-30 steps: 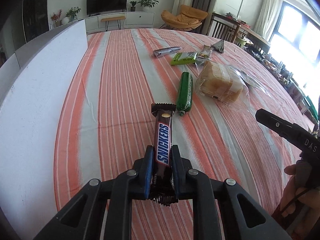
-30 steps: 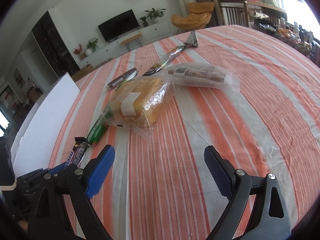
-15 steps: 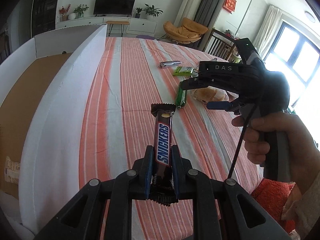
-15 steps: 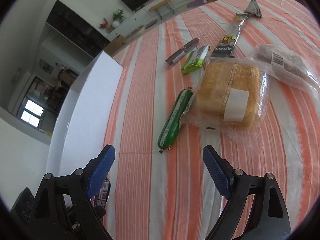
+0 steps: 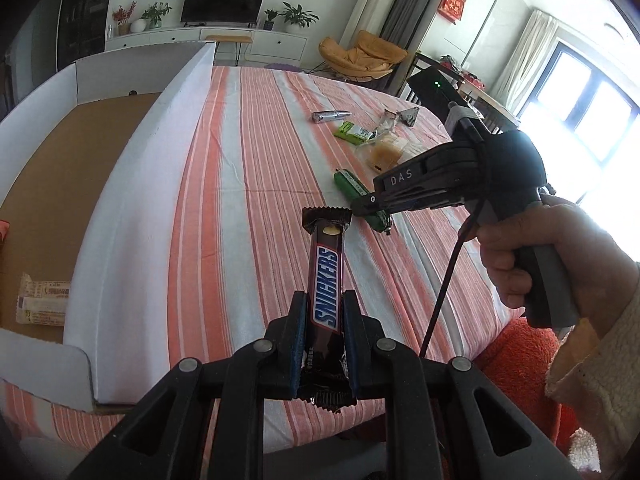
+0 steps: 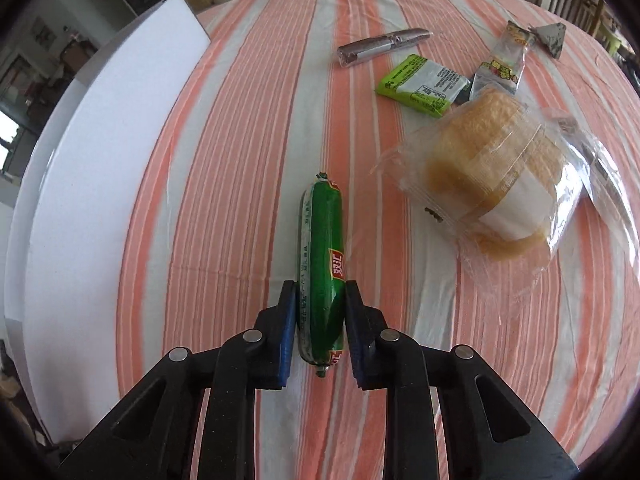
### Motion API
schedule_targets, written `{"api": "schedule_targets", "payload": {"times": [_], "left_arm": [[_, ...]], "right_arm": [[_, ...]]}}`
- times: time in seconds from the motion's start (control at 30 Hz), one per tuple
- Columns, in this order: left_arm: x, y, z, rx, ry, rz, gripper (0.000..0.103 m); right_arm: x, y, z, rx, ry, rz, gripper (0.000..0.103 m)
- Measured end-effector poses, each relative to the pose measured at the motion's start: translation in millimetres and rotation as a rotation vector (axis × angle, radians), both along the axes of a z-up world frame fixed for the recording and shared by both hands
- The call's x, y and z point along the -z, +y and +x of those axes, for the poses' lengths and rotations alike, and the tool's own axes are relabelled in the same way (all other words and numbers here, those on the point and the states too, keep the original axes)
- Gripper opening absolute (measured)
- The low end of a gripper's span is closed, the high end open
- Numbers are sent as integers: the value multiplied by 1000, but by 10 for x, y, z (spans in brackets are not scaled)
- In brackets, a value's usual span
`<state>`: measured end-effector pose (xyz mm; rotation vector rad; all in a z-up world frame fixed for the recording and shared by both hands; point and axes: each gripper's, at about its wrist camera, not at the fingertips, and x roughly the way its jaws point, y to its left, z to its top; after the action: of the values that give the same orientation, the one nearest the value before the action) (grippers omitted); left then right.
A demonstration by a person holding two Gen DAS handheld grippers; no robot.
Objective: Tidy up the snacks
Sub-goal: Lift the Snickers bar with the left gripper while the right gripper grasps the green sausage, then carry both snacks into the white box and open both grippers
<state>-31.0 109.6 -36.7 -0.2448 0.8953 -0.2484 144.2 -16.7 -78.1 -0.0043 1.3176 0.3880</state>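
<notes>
Mid-task, 2 snacks in hand. Left gripper (image 5: 324, 334) fingers clamp the Snickers bar (image 5: 326, 280), which sticks out ahead of them. Right gripper (image 6: 320, 320) fingers close around the green sausage (image 6: 322, 264) on the bench (image 6: 240, 160). Next likely: lift and carry both to the box (image 5: 132, 184), left of the fingers.

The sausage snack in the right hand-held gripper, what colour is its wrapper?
Green, with a small red label; the sausage shows best in the right wrist view.

A glossy plastic wrapper is seen on the chocolate bar (image 5: 328, 280) and on the green sausage (image 6: 322, 256). The table (image 6: 248, 128) is covered in matt striped cloth, slightly creased. The bread (image 6: 492, 184) is sealed in clear, shiny film. The box (image 5: 60, 184) shows matt brown cardboard inside.
</notes>
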Motion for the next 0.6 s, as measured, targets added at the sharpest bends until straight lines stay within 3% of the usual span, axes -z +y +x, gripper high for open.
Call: {"api": "schedule_targets", "payload": {"times": [0.23,0.33,0.43,0.6], "left_arm": [[-158,-25,5,35,8,-102,17],[-394,132,-45,20,-24,-147,17],[-698,477,-101,-32,-78,-176,17],[-1038,1312,-138,-249,-165,-87,17]], "right_arm": [[34,-25,-372,-37,-16,-57,24],[18,-150,-398,54,34,116,23],[-169,-117,-457,81,27,243,23],[-902,435,-596,-35,-45,448,24]]}}
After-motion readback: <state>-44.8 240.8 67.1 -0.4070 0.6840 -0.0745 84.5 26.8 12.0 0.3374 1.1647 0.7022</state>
